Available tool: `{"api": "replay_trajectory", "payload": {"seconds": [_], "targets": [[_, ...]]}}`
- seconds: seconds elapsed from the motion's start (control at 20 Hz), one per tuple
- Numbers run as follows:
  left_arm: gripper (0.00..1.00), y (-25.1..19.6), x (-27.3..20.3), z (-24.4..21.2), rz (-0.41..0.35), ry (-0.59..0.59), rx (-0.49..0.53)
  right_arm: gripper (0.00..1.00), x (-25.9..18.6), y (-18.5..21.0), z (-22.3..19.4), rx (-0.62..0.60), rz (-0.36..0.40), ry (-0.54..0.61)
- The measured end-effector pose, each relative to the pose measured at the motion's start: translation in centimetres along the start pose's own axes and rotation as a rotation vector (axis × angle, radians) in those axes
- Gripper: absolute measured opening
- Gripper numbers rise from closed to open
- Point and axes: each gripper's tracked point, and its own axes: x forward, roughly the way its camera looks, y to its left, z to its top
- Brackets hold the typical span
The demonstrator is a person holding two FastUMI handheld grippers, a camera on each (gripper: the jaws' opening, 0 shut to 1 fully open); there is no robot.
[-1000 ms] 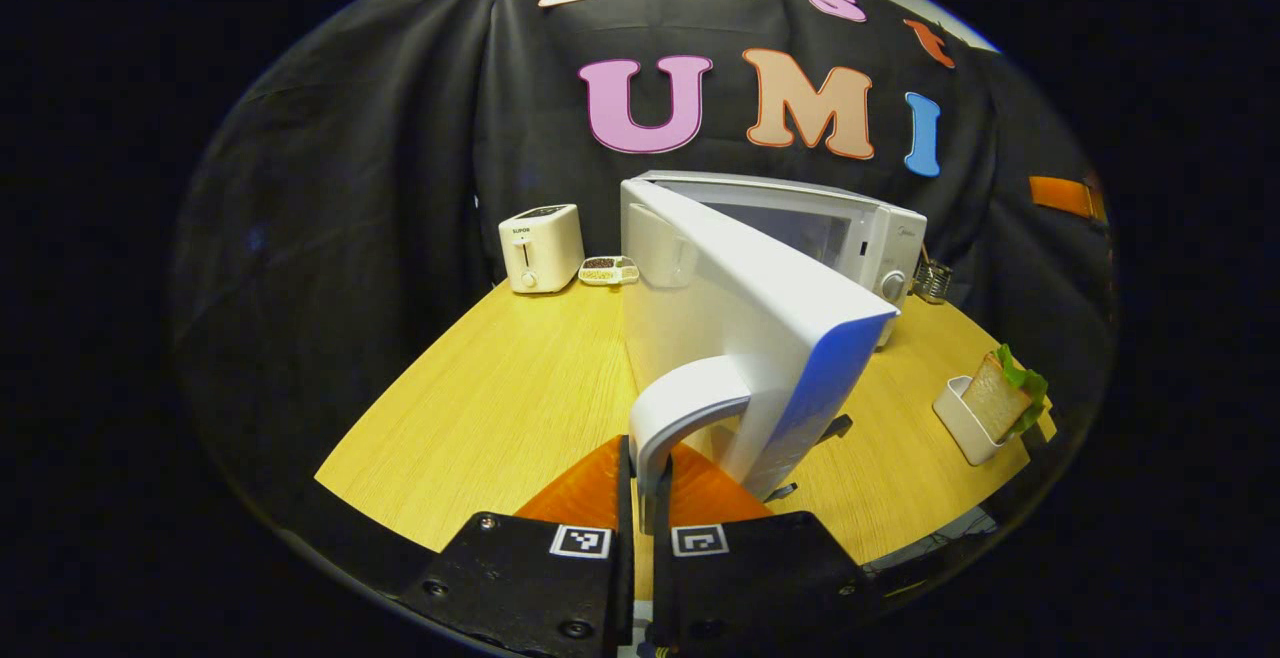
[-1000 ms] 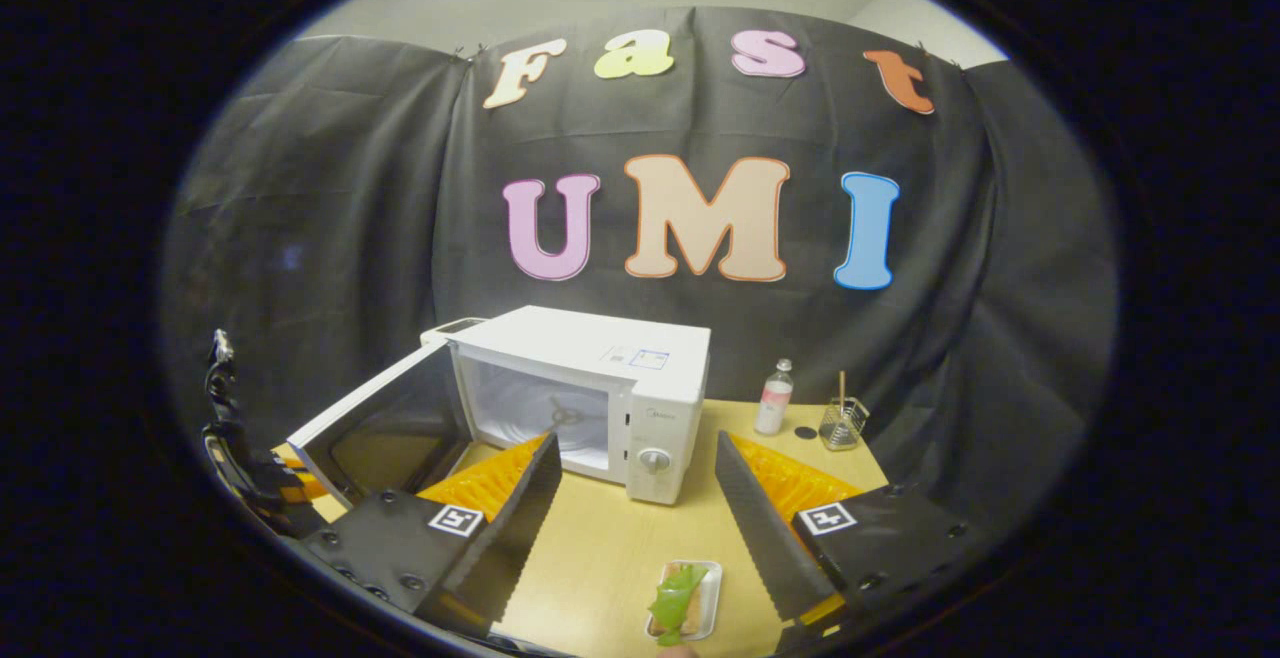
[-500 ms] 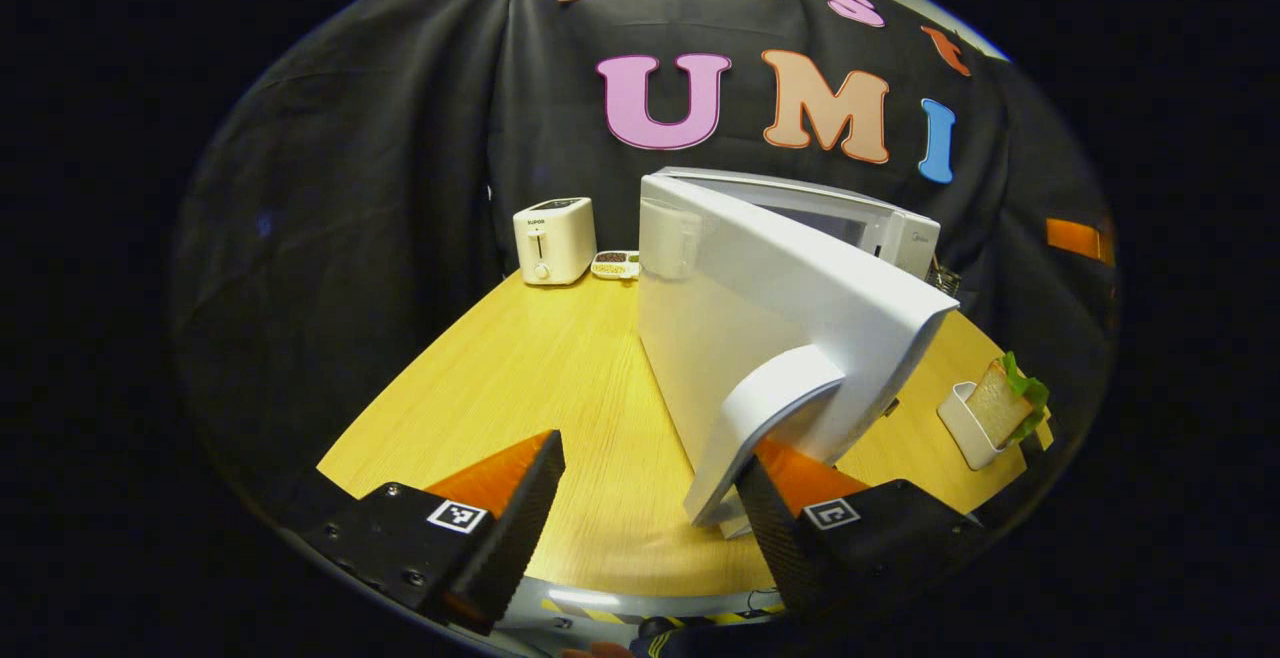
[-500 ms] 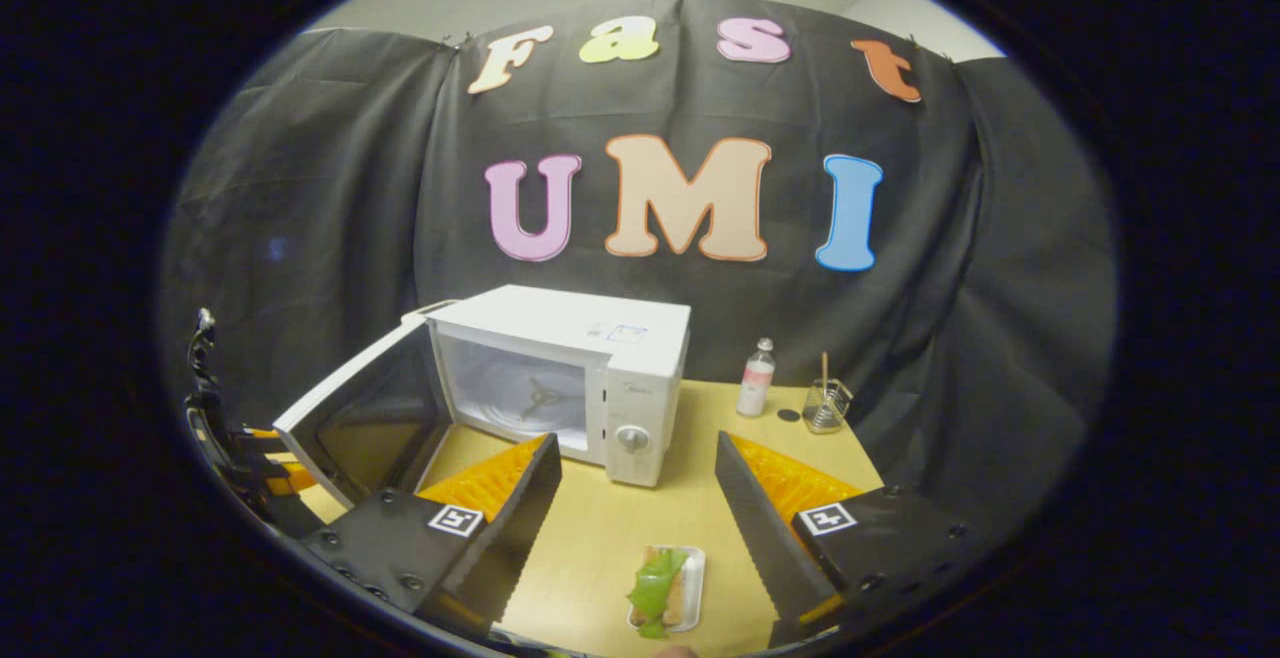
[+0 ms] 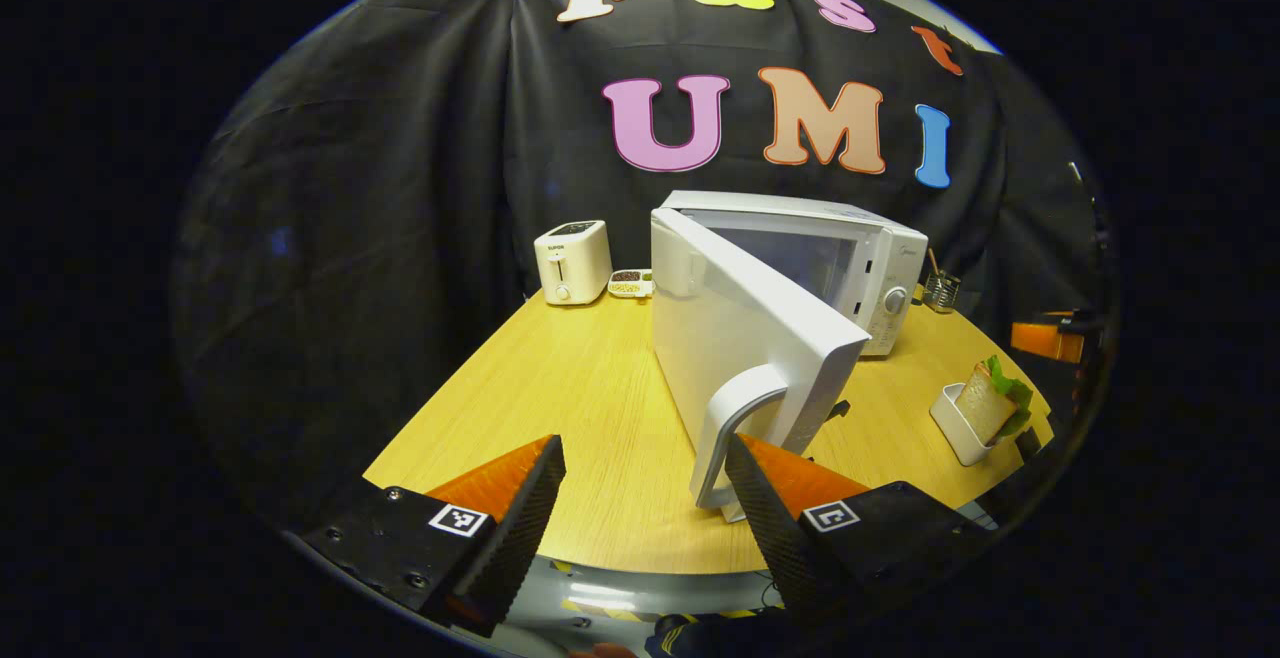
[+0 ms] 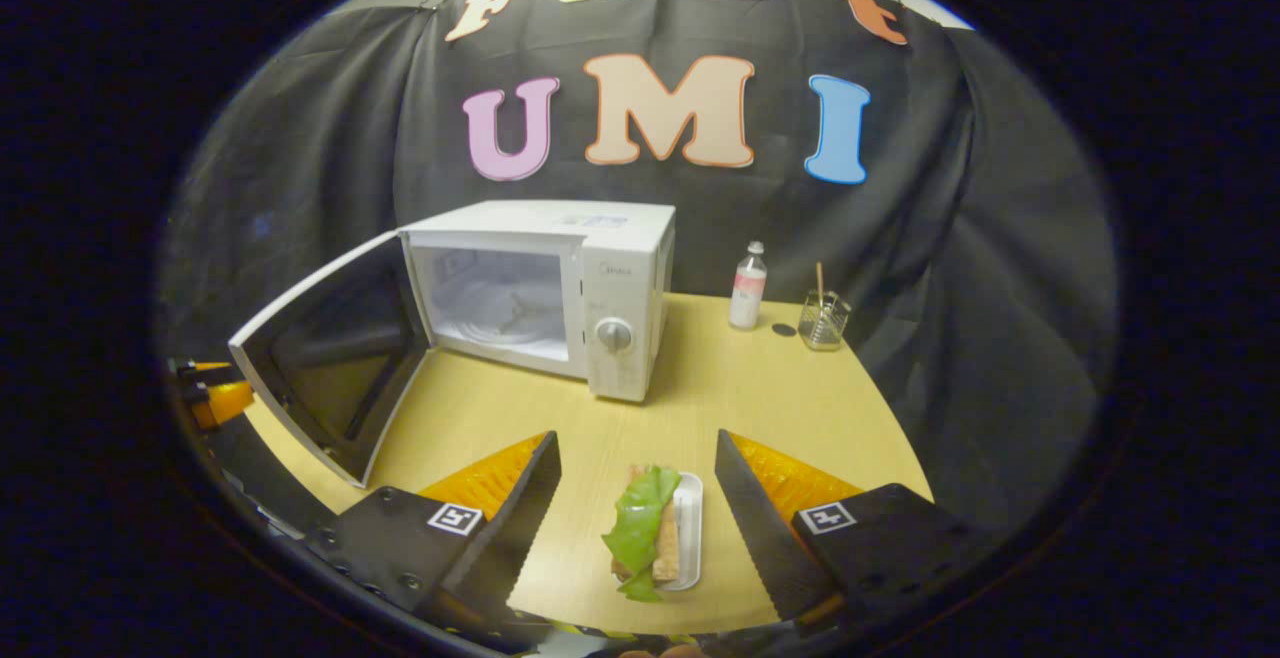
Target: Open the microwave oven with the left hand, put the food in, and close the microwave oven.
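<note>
Nearest us in the left gripper view, the left gripper point(image 5: 640, 498) hangs level over the table's point(image 5: 560, 388) front edge, fingers point(image 5: 520, 498) spread wide & holding nothing. Its right finger sits just beside the door handle point(image 5: 730, 428); we can't tell whether it touches. The door point(image 5: 745, 338) stands swung out toward us, hinged at the oven's left side.

In the right gripper view, the right gripper point(image 6: 636, 508) tilts down over the table's near edge, fingers point(image 6: 755, 508) also wide apart, gripping nothing. The sandwich point(image 6: 645, 533), bread w/ a green leaf on top, lies in a small white tray point(image 6: 688, 528) on the table between the two fingers, apart from both.

Mid-table, the microwave point(image 6: 620, 278) sits w/ its cavity point(image 6: 495, 298) exposed; the dark inner face of the door angles out to the left. We see part of the left gripper at the far left edge, beside the door's outer end. In the left gripper view, the sandwich stands in its tray to the right of the door, near the table's right edge, well apart from the oven.

Farther back: a toaster point(image 5: 573, 261) & a small dish point(image 5: 630, 282) left of the oven; a bottle point(image 6: 746, 288), a dark cap point(image 6: 783, 330) & a wire holder point(image 6: 823, 318) w/ a stick to its right.
</note>
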Motion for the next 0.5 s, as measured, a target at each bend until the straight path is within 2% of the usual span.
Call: {"api": "replay_trajectory", "payload": {"seconds": [0.2, 0.4, 0.5], "targets": [[0.99, 1.2, -1.5, 2.9, 0.037, -0.053, -0.037, 0.99, 1.3, -0.7, -5.5, 0.009, -0.016, 0.119], [0.99, 1.4, -2.9, 7.7, 0.052, -0.149, -0.128, 0.98, 1.1, -1.4, -8.0, 0.012, -0.034, 0.177], [1.0, 1.4, -3.1, 9.9, 0.051, -0.197, -0.136, 0.99, 1.1, -1.3, -9.0, 0.016, -0.036, 0.211]]}}
